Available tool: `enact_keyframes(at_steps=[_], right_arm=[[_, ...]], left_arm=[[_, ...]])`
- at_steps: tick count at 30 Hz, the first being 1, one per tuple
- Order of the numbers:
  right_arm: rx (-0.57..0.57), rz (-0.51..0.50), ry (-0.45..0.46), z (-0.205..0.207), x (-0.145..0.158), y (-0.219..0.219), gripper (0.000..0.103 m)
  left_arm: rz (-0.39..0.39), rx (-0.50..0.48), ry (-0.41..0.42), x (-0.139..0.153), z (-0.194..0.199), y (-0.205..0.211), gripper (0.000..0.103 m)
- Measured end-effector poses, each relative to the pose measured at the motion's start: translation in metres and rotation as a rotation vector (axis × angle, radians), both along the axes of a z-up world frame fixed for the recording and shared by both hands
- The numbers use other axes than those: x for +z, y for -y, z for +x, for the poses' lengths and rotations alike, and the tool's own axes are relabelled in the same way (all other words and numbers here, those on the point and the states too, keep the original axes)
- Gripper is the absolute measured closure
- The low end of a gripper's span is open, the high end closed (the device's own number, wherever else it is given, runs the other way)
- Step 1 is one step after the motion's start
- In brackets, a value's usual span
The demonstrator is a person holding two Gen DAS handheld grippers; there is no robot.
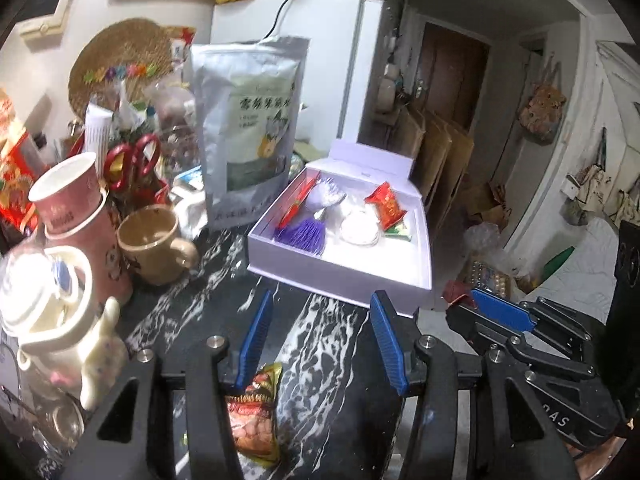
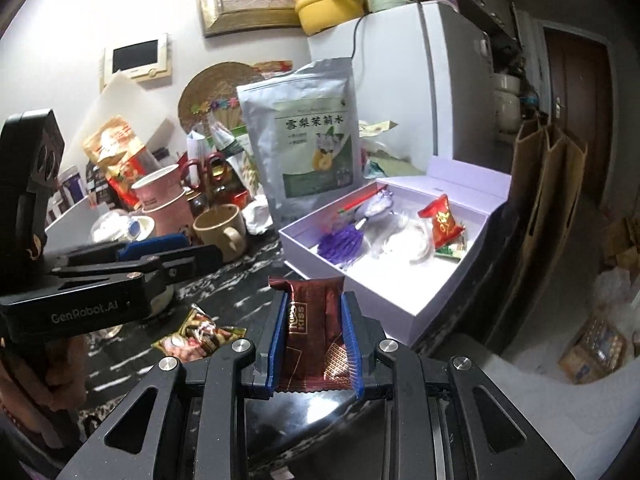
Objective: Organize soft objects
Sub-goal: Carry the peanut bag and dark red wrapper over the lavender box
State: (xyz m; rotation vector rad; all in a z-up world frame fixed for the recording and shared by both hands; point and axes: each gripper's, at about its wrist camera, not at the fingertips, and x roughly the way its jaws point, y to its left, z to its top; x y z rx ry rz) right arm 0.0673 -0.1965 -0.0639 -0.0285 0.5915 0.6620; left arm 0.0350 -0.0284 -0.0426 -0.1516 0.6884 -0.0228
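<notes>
Above the marbled table [image 2: 248, 280] | right gripper [image 2: 314, 340] pinches brown snack packet [image 2: 316, 320] | left gripper [image 1: 320, 336] spread, empty | carry packet over lavender box [image 2: 404, 308], release into bare corner

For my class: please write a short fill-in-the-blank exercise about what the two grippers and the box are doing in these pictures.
1. The right gripper is shut on a ____ foil snack packet.
2. The left gripper stands open and holds ____.
3. The open lilac cardboard box holds a purple tassel and a ____ wrapped candy.

Missing words: brown; nothing; red
</notes>
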Motion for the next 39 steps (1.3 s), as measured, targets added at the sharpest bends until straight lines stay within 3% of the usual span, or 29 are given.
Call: enact_keyframes(at_steps=[11,17,20,23,27,29,32,36,39], right_arm=[[0.054,-0.007,-0.082,-0.007,-0.027,-0.009,0.077],[0.090,-0.013,-0.107,-0.012,-0.036,-0.021,0.077],[0.106,-0.022,-0.123,-0.012,-0.042,-0.026,0.077],[0.112,-0.025,-0.134,-0.012,-0.045,-0.028,0.077],[0.116,-0.032,-0.145,-0.011,-0.049,-0.031,0.077],[0.118,-0.033,-0.148,-0.010,-0.050,-0.031,0.077],[0.116,-0.035,-0.155,-0.008,-0.052,-0.031,0.077],[0.110,-0.033,-0.167,-0.005,-0.055,-0.030,0.077],[0.107,-0.030,-0.171,-0.003,-0.056,-0.028,0.077]], left_arm=[[-0.053,0.103,-0.188,-0.052,-0.010,-0.040,0.053],[-0.047,0.133,-0.279,-0.080,-0.009,-0.049,0.053],[-0.001,0.147,-0.303,-0.092,-0.005,-0.048,0.052],[0.019,0.151,-0.315,-0.098,-0.002,-0.046,0.036],[0.015,0.144,-0.373,-0.115,0.004,-0.047,0.033],[0.051,0.142,-0.366,-0.119,0.005,-0.044,0.031],[0.049,0.132,-0.346,-0.123,0.004,-0.043,0.031],[0.011,0.124,-0.311,-0.121,0.001,-0.046,0.049],[0.007,0.107,-0.301,-0.115,0.002,-0.042,0.052]])
